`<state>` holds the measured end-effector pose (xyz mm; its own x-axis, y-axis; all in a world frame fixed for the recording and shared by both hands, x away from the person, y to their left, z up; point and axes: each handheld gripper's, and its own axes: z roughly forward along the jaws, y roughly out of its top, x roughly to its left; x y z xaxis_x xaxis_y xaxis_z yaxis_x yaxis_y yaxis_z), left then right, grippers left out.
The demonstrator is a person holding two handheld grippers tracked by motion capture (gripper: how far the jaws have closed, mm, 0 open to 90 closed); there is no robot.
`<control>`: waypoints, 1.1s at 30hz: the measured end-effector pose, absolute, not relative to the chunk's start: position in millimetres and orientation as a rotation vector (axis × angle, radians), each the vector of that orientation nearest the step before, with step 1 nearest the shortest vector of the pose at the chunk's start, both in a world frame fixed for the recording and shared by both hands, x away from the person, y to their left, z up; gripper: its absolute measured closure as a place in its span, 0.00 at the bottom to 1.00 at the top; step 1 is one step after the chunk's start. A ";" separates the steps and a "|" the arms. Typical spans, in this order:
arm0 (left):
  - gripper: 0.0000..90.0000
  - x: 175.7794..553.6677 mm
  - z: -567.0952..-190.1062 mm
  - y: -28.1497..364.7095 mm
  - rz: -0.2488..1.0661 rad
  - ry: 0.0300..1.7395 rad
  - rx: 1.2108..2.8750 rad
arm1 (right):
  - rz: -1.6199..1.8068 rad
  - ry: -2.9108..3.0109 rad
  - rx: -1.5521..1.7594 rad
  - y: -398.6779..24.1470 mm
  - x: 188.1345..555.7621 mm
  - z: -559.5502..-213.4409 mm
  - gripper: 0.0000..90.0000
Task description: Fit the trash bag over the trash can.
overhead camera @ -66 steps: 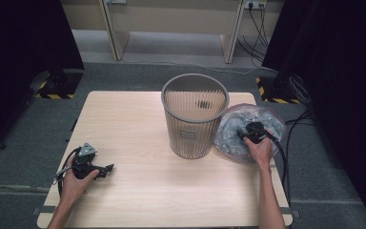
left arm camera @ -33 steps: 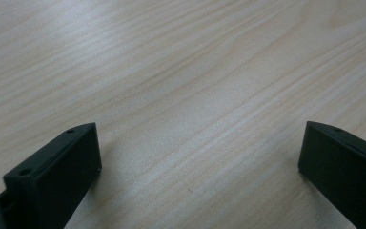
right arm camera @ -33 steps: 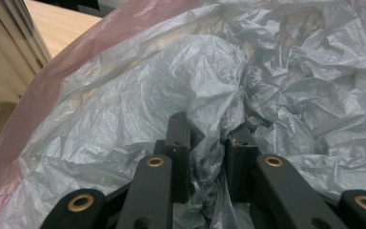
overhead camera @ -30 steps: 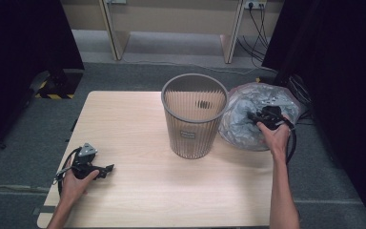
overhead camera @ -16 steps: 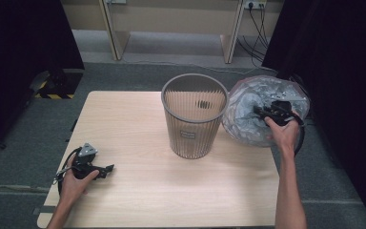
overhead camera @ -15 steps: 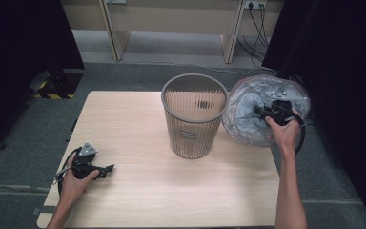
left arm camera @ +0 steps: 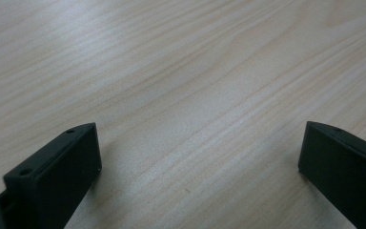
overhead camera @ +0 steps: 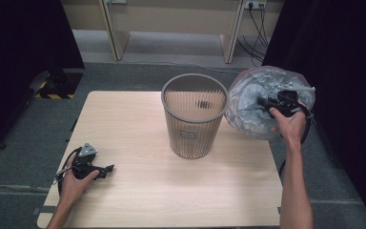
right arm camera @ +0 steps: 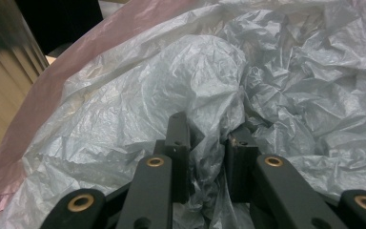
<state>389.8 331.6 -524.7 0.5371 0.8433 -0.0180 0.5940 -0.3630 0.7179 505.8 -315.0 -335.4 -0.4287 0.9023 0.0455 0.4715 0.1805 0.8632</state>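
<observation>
A grey mesh waste basket point(overhead camera: 195, 114) stands upright at the back middle of the wooden table point(overhead camera: 138, 143). To its right a full, crumpled grey plastic bag point(overhead camera: 252, 107) hangs in the air beside the basket's rim, held by my right gripper point(overhead camera: 267, 101). In the right gripper view the bag point(right arm camera: 209, 95) bulges ahead and a fold of it is pinched between the two jaws of the right gripper point(right arm camera: 208, 157). My left gripper point(overhead camera: 106, 168) rests on the table's front left corner; in the left gripper view the left gripper point(left arm camera: 200, 157) stands open over bare wood.
The basket's ribbed wall point(right arm camera: 0, 62) shows at the left edge of the right gripper view. Dark curtains flank the table. Grey carpet and cabinet legs point(overhead camera: 114, 33) lie beyond the far edge. A cable point(overhead camera: 307, 129) trails from the right gripper.
My right gripper has lifted the grey bag off the table, up and to the right of the basket. The left hand has stayed where it was.
</observation>
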 end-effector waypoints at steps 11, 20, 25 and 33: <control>0.00 389.8 -524.7 331.6 0.467 1.156 2.092 | 1.245 1.968 1.277 -318.3 507.9 -306.8 0.84; 0.00 389.8 -524.7 331.6 0.467 1.156 2.092 | 1.306 1.927 1.281 -327.6 509.2 -289.5 0.84; 0.00 389.8 -524.7 331.6 0.467 1.156 2.092 | 1.325 1.922 1.271 -328.1 508.6 -283.7 0.84; 0.00 389.8 -524.7 331.6 0.467 1.155 2.092 | 1.355 1.931 1.263 -328.1 509.7 -278.5 0.84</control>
